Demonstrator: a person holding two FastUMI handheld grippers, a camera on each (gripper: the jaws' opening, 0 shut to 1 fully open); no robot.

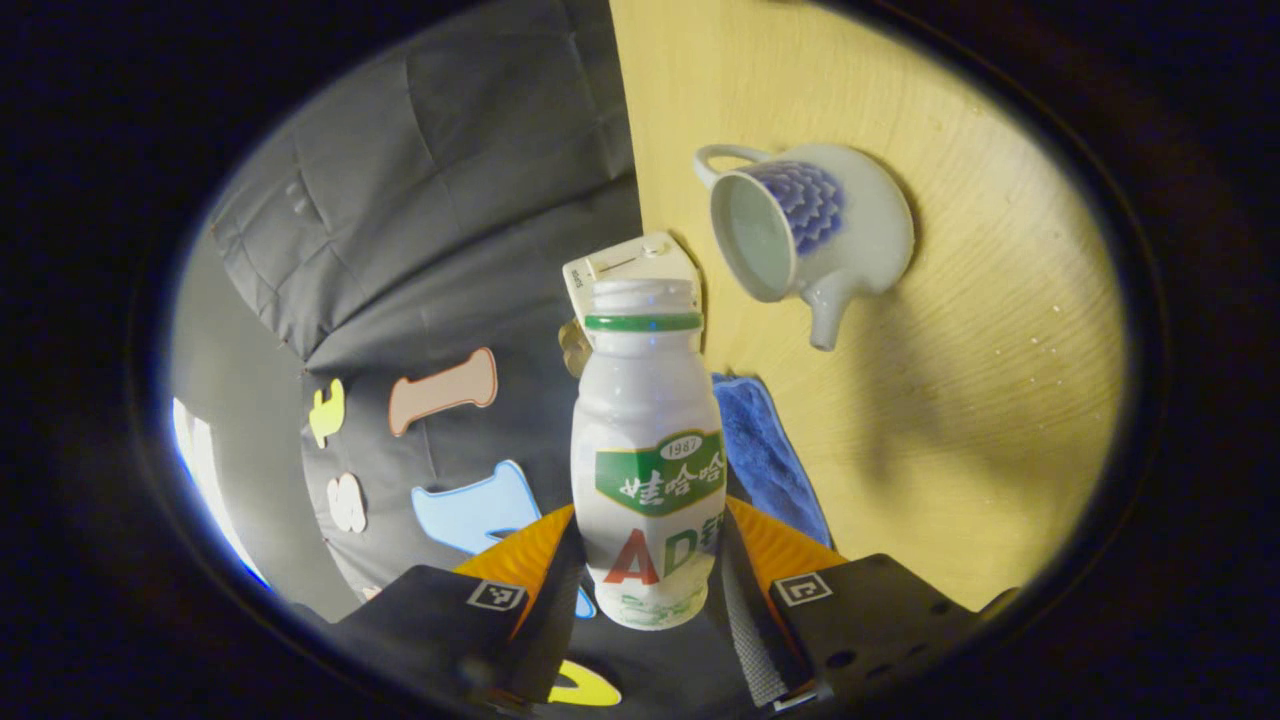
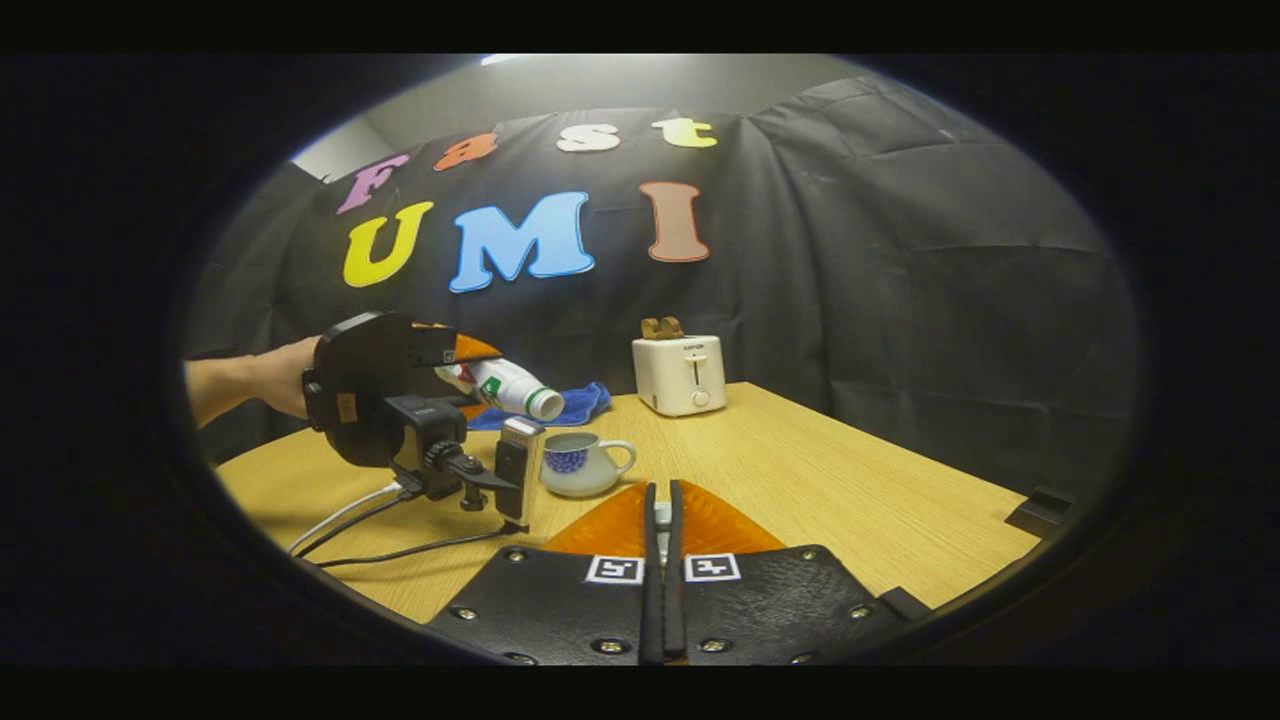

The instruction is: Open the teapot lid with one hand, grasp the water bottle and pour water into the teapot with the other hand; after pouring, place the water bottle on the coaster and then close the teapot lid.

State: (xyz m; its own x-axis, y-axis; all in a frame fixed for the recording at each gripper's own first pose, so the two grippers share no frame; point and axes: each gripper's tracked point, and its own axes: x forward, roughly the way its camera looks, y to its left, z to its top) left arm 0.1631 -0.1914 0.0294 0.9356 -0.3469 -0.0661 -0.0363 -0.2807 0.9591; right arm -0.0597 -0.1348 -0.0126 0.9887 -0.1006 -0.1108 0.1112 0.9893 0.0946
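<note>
Bottle [image 1: 647,470], seemingly uncapped, clamped in left hand-held gripper [image 1: 647,585]; right hand-held gripper [image 2: 661,520] closed.

Water bottle [image 1: 647,470]: milky white, green neck ring, green-and-red label. Teapot [image 1: 815,235]: white with blue floral pattern. Cloth [image 1: 765,455]: blue. Toaster [image 2: 680,374]: cream. Desk [image 1: 950,400]: pale wood grain.

The left gripper [image 1: 648,560] is clamped on the water bottle [image 1: 648,470], one finger on each side of its lower body. In the right gripper view a hand [image 2: 285,375] holds it up, tilted downward. The right gripper [image 2: 662,520] points level and forward, its fingers pressed nearly together with something small and pale between their tips.
</note>
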